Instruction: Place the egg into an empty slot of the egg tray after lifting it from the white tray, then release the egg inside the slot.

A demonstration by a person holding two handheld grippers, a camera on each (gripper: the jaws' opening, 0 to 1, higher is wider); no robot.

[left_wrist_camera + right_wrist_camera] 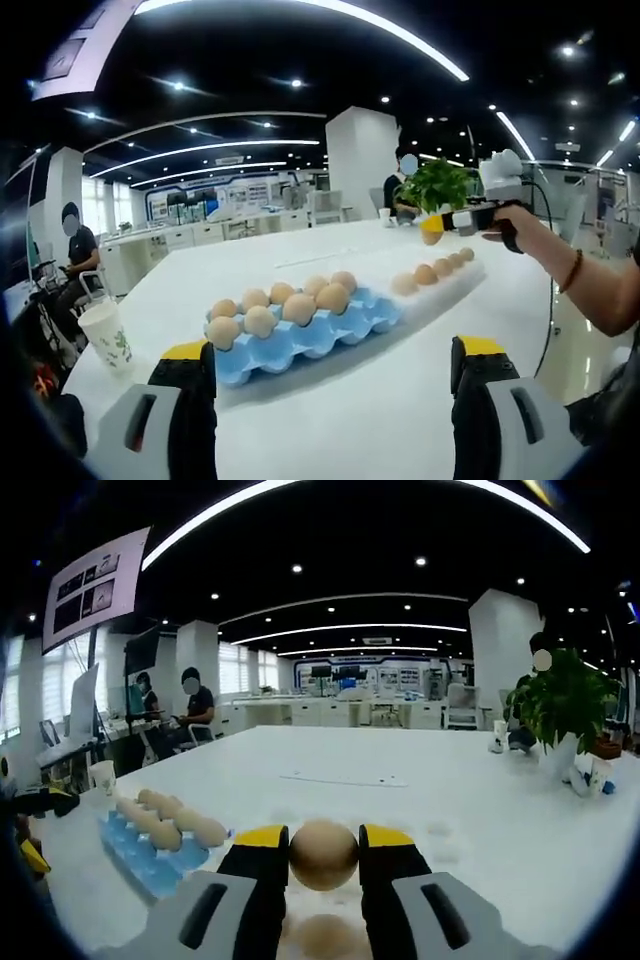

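Right hand-held gripper [323, 855] clamped on egg [323, 854], left hand-held gripper [333, 365] apart, blue egg tray [300, 335] seemingly part-filled.

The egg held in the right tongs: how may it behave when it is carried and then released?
The egg is pinched only at its two sides by the right tongs, so its smooth round shell may slip. It is probably fragile under a hard squeeze. Released outside a cup of the blue egg tray, it would likely roll.
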